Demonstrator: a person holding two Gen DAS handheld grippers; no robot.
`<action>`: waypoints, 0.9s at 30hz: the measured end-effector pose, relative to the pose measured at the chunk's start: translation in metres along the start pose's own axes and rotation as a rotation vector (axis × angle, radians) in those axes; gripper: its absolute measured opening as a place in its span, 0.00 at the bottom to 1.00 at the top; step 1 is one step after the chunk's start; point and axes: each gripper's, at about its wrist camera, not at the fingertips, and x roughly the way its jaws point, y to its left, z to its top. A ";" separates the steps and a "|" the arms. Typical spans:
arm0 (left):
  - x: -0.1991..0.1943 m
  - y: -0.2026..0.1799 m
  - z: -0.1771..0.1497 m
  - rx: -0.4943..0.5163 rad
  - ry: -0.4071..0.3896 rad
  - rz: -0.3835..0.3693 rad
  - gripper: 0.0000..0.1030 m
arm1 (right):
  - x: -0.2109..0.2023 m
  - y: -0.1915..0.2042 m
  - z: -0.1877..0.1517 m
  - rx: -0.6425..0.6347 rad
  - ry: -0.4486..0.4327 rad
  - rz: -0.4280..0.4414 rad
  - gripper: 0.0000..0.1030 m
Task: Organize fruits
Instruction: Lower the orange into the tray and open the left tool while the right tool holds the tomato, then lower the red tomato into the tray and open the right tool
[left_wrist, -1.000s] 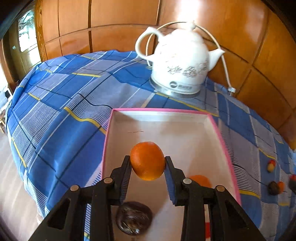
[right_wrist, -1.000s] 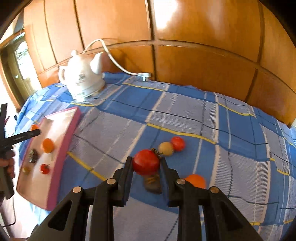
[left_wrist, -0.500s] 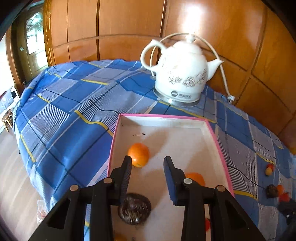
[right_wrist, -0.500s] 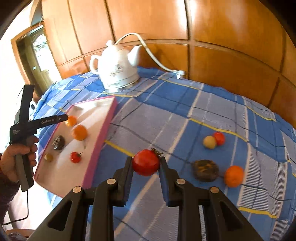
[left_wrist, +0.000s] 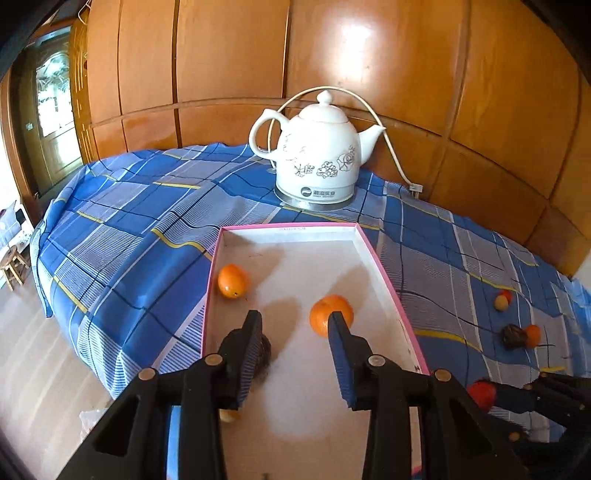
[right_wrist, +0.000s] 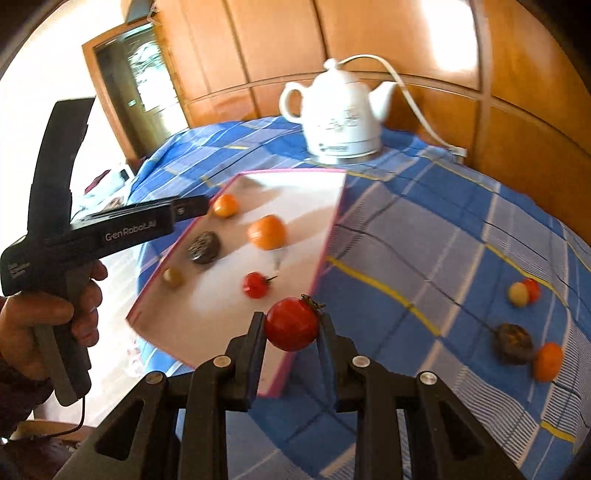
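Right gripper (right_wrist: 291, 326) clamps tomato (right_wrist: 291, 324) above tray (right_wrist: 334, 221) near edge. Left gripper (left_wrist: 293, 354) empty, parted over tray. Risk: early release drops tomato onto cloth (right_wrist: 424, 240), rolling off.

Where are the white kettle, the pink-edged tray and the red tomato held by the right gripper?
white kettle (left_wrist: 317, 162), left wrist view, on its belly.
pink-edged tray (left_wrist: 288, 229), left wrist view, on its far rim.
red tomato (right_wrist: 291, 325), right wrist view, on its front skin.
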 end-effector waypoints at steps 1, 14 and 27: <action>-0.002 0.000 -0.002 0.000 -0.001 -0.002 0.37 | 0.002 0.004 0.000 -0.011 0.005 0.007 0.26; -0.007 0.013 -0.013 -0.053 0.014 0.008 0.38 | 0.016 0.023 0.004 -0.070 0.031 0.030 0.26; -0.004 0.047 -0.018 -0.132 0.019 0.057 0.38 | 0.051 0.024 0.011 -0.054 0.105 0.021 0.27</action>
